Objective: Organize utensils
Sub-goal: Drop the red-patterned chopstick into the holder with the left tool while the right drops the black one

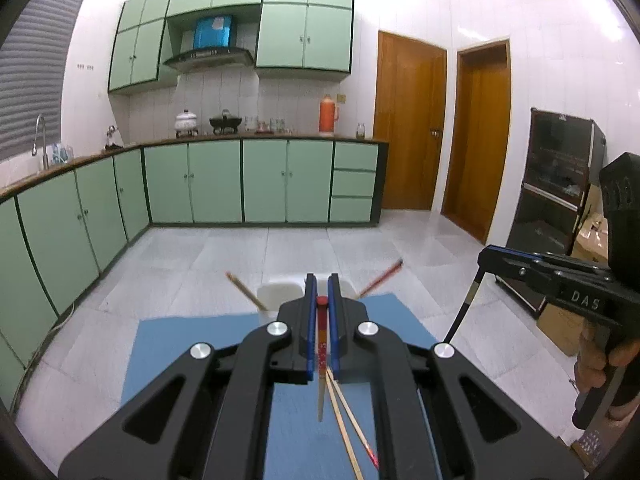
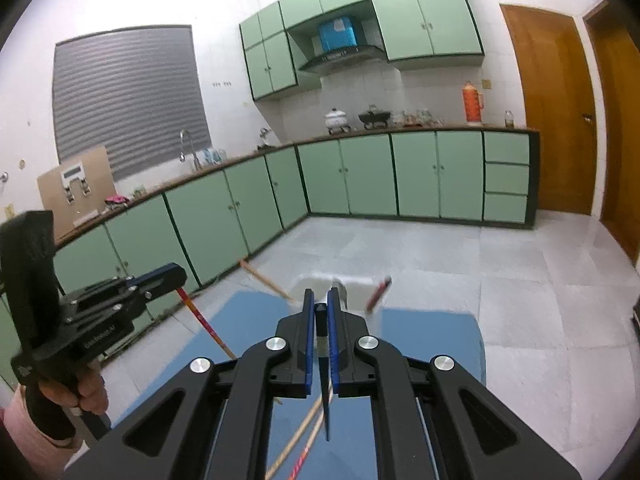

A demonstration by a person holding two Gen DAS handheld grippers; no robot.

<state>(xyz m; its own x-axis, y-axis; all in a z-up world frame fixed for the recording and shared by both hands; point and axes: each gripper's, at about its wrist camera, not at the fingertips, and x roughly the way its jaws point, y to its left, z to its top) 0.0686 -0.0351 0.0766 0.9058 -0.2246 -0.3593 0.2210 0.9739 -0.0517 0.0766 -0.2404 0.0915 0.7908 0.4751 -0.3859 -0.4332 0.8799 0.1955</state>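
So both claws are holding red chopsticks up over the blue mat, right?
Not quite. Only the left claw holds a red-topped chopstick; the right wrist view shows the right claw pinching a black chopstick. Both are held up over the blue mat, as you said.

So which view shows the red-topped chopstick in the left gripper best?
The right wrist view: the red-topped chopstick hangs in profile from the left gripper. In the left wrist view it is foreshortened between the jaws.
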